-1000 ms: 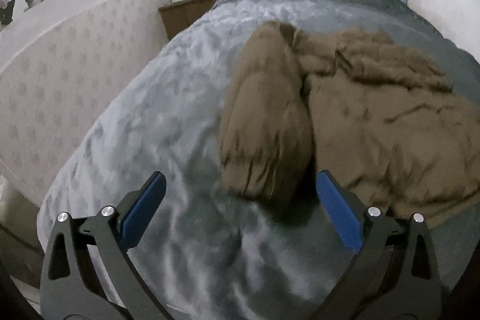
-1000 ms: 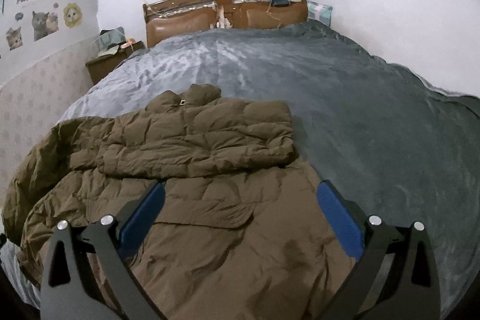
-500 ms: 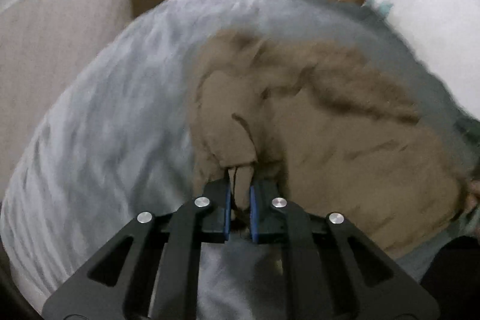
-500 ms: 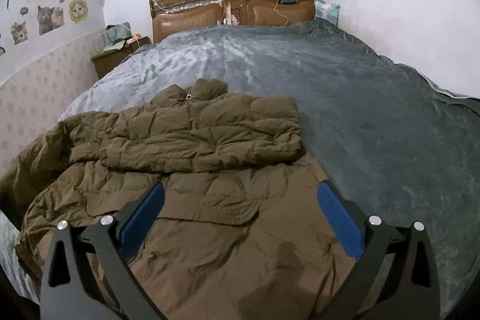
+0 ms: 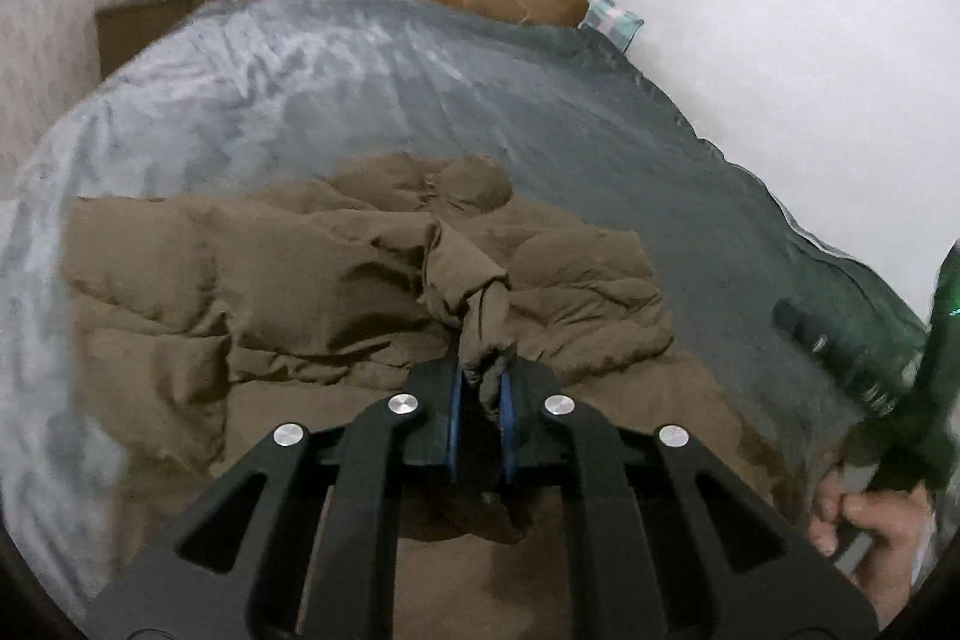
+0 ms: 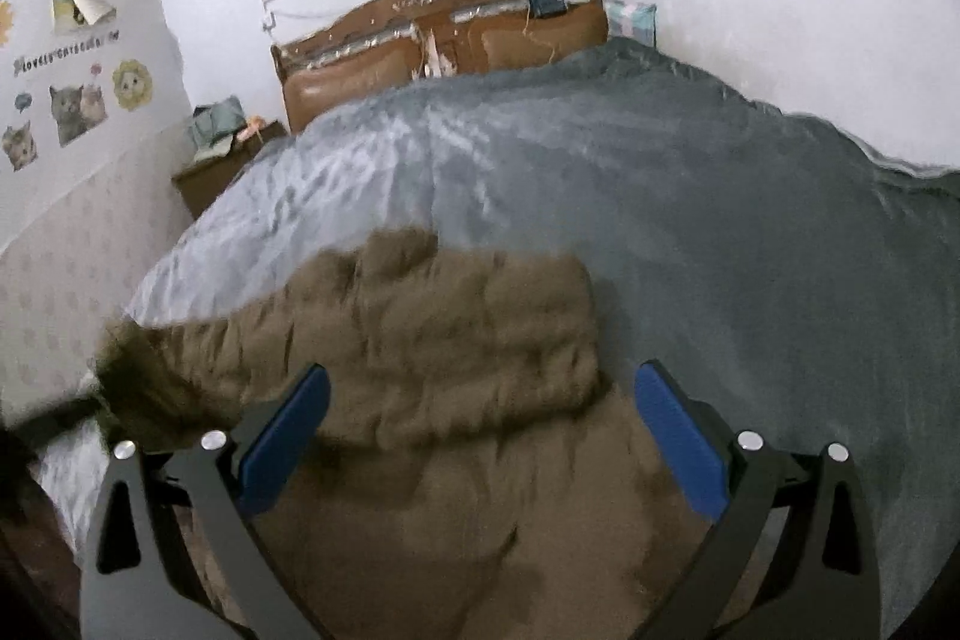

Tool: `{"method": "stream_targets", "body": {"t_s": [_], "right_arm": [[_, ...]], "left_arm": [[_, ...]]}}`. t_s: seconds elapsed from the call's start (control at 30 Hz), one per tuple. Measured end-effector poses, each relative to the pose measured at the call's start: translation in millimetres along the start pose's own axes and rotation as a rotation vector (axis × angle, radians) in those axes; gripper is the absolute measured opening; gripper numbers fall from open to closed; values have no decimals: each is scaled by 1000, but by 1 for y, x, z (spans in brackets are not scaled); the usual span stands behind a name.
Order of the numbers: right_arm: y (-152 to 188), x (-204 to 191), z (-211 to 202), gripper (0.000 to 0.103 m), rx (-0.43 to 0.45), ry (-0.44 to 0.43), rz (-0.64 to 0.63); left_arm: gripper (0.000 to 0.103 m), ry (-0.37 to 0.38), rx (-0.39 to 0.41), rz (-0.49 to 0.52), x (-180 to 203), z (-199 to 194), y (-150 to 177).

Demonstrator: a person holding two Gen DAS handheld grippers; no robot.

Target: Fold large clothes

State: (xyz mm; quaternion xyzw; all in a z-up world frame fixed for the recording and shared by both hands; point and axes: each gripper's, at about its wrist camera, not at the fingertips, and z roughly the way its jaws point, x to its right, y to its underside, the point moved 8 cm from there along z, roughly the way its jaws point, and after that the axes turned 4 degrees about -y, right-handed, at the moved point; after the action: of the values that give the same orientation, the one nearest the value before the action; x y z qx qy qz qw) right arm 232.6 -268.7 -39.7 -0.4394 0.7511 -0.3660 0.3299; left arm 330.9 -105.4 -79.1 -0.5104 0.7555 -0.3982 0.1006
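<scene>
A brown puffer coat (image 5: pixel 336 292) lies spread on the grey bed cover (image 5: pixel 420 100). My left gripper (image 5: pixel 480 400) is shut on the cuff of the coat's sleeve (image 5: pixel 474 292), which is lifted and pulled over the coat's middle. In the right wrist view the coat (image 6: pixel 456 340) lies under my right gripper (image 6: pixel 480 436), which is open and empty above it, with a folded sleeve across the coat's upper part. The hand holding the right gripper (image 5: pixel 864 520) shows at the lower right of the left wrist view.
A wooden headboard (image 6: pixel 444 34) stands at the far end of the bed. A bedside cabinet (image 6: pixel 228 166) with items on it sits at the far left by the papered wall. A white wall (image 6: pixel 780 10) runs along the bed's right side.
My left gripper shut on the sleeve cuff and carried it from the coat's left edge rightward over the coat. My right gripper stayed open and tilted a little lower over the coat.
</scene>
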Motion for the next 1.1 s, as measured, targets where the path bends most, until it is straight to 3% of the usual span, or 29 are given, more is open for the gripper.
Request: {"method": "stream_targets", "body": {"t_s": [0.03,0.1,0.13,0.17,0.23,0.27,0.37,0.47,0.6,0.67,0.8,0.9,1.1], "right_arm": [[-12,0,8,101,6,7,-2],[-27,0,31,101,-17,-1,12],[-29,-1,38,101,-14,-18,27],[-26,-1,45,101,1,-39,37],[-10,1,59,101,-27,-20,34],[3,1,72,101,-88,-7,33],[14,-8,84,101,-134,-52,43],[25,-34,91,101,-168,-123,-2],[60,-82,111,101,-286,-243,-43],[79,-103,120,101,-332,-231,-73],[105,-141,130,101,-404,-290,-117],[123,-159,142,90,-454,-299,-157],[130,-165,149,28,-479,-387,-105]], "left_arm": [[15,12,-6,-7,3,9,-1],[46,50,-7,-12,9,29,0],[84,63,4,1,13,31,4],[99,42,8,20,13,33,8],[100,7,10,101,14,33,11],[100,-2,31,143,15,29,8],[100,-62,110,168,2,16,-7],[100,-139,161,53,-41,1,-23],[100,-297,113,-92,-101,-2,-19],[100,-331,105,-132,-120,-7,-16],[100,-359,103,-224,-151,-12,-16],[100,-369,89,-238,-168,-8,-9],[100,-395,92,-211,-172,-9,-10]]}}
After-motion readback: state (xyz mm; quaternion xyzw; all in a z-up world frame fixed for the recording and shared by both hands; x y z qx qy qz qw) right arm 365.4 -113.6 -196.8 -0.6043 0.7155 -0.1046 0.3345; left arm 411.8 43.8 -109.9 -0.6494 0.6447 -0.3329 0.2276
